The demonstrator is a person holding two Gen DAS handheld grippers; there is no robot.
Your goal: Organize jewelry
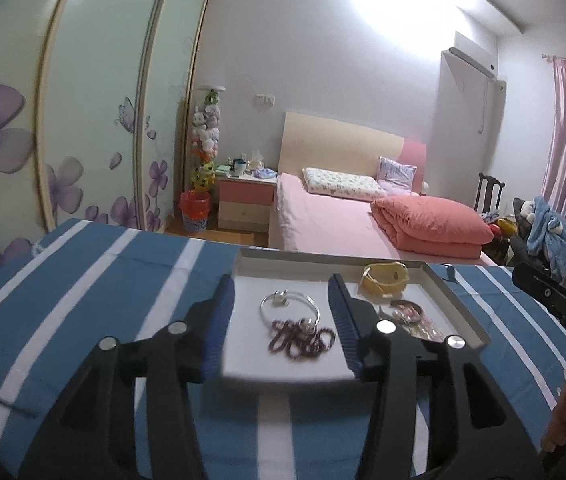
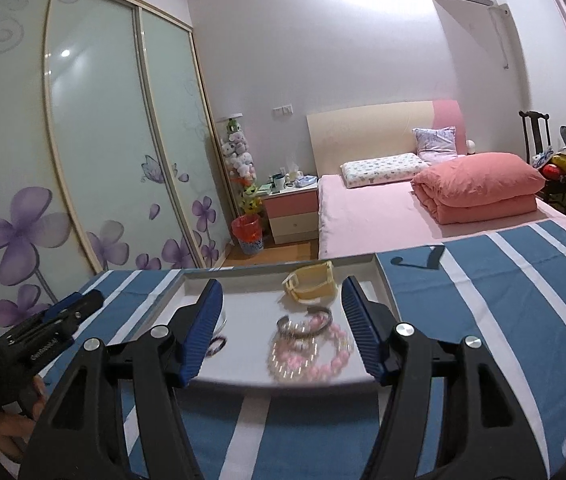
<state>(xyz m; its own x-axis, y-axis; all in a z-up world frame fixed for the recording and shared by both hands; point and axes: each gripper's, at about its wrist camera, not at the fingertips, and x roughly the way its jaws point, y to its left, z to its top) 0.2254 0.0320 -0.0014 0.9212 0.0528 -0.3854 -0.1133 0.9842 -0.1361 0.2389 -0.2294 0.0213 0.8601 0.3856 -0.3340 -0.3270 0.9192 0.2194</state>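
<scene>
Jewelry is laid in a shallow tray (image 1: 459,300) on the striped counter (image 1: 83,280): silver bangle (image 1: 289,304) at 12 o'clock of dark beads (image 1: 303,340). Both claws, left claw (image 1: 281,320) and right claw (image 2: 281,328), are held open, empty.

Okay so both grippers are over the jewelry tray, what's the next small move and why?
Probably ease the open left gripper down onto the silver bangle: it sits between the jaws, overlapping the dark red beads, and nothing is gripped yet.
</scene>
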